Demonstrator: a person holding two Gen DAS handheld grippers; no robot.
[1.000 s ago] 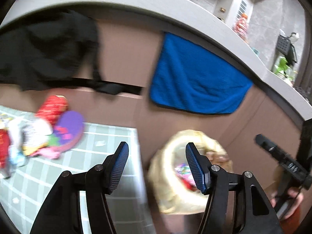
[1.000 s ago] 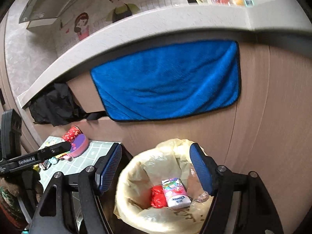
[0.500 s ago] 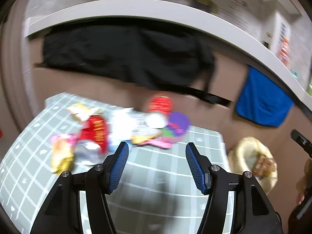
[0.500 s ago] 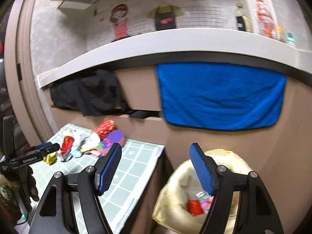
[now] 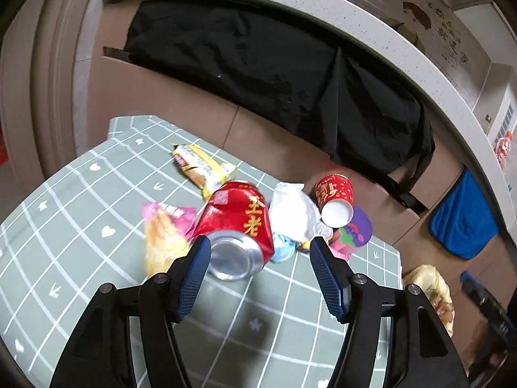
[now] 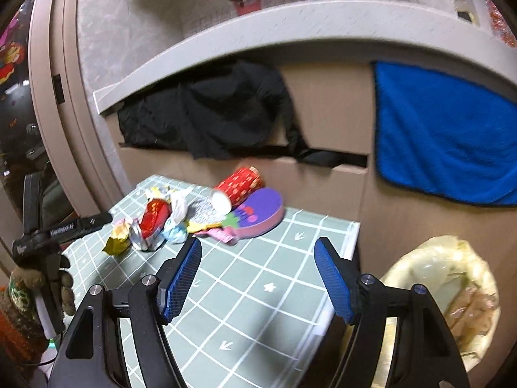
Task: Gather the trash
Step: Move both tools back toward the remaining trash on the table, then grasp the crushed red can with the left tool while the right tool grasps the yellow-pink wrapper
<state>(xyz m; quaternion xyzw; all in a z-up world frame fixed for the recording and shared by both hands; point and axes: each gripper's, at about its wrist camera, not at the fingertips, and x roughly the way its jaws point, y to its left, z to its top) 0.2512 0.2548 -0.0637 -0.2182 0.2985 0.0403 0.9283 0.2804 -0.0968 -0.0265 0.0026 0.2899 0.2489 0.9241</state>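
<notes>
Left gripper (image 5: 260,270) gapes wide just short of the red can (image 5: 237,226) lying amid wrappers; right gripper (image 6: 258,271), also spread and empty, hovers near the lined bin (image 6: 452,278)

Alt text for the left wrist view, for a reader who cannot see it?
The open left claw hovers just short of a crushed red can lying on a green checked tablecloth, touching nothing. Behind the can lie snack wrappers, a tipped red paper cup and white crumpled paper.
</notes>
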